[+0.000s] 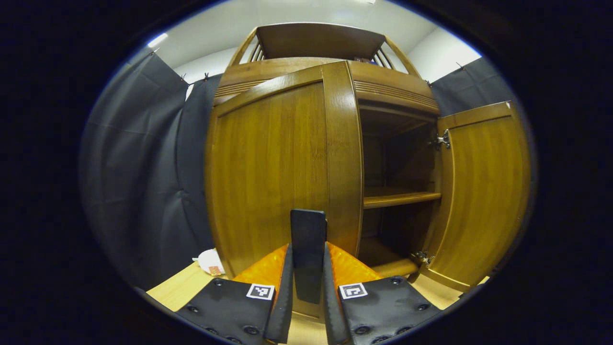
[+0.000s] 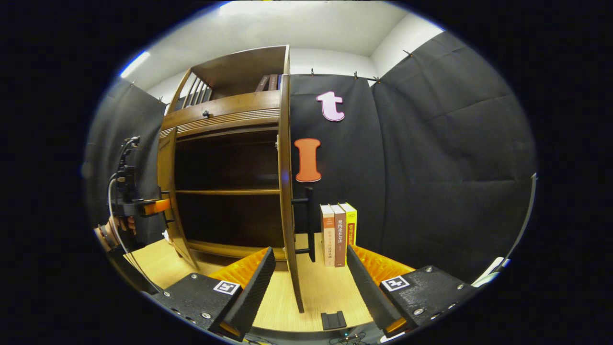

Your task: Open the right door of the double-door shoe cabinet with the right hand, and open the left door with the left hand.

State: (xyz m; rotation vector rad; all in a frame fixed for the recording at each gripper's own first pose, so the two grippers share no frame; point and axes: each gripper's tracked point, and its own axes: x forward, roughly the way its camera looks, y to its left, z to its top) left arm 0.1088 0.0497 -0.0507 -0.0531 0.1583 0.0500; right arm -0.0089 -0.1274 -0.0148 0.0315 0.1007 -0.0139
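Wooden left door (image 1: 273, 177) stands partly swung in my left gripper view, my left gripper (image 1: 308, 268) pinching its dark handle (image 1: 308, 239) to pull it; beside it, the right door (image 1: 483, 191) is open. In my right gripper view, my right gripper (image 2: 306, 282) is spread, straddling that right door's edge (image 2: 287, 191) untouched, its job seemingly done.

The left gripper view sits low and very near the cabinet (image 1: 306, 143), facing its left door (image 1: 273, 177) head-on, with the open right door (image 1: 479, 191) off to its right. The right gripper view looks from farther right, along the right door's edge (image 2: 286, 191), into the shelves. Both views share the cabinet's interior, and the right gripper view also takes in the left hand-held gripper (image 2: 143, 207).
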